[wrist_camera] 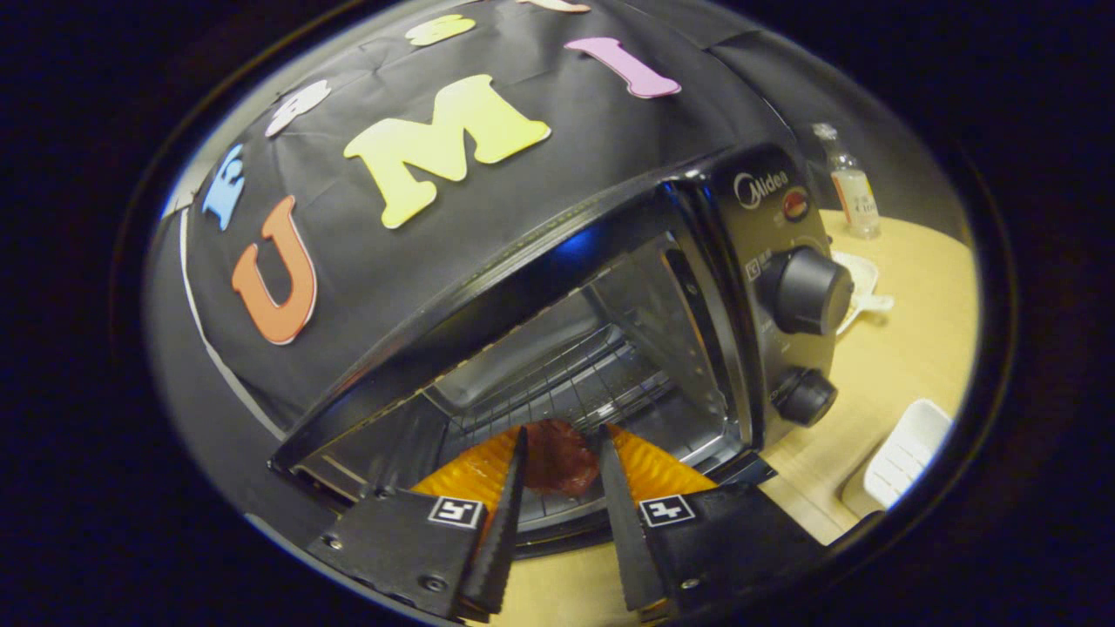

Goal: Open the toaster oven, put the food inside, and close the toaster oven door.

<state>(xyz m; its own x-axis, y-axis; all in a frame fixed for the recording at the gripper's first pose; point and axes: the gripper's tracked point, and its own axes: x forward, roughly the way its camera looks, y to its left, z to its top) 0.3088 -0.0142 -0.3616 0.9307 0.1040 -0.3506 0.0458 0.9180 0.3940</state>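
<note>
A black toaster oven [610, 261] stands open on the wooden table [906, 357], tilted in my view. Its door [557, 527] hangs down flat under my fingers. The wire rack [566, 383] inside is bare. My gripper [562, 433] is at the oven's mouth, shut on a reddish-brown piece of food [557, 466] held between the two fingertips, just in front of the rack. An orange ribbed surface [470, 475] shows beside each finger, low over the door; I cannot tell what it is.
Two black knobs [810, 292] [806, 396] sit on the oven's right panel. Right of the oven are a small clear bottle [854, 187], a white dish [862, 279] and a white ridged tray [906, 453] near the table's edge.
</note>
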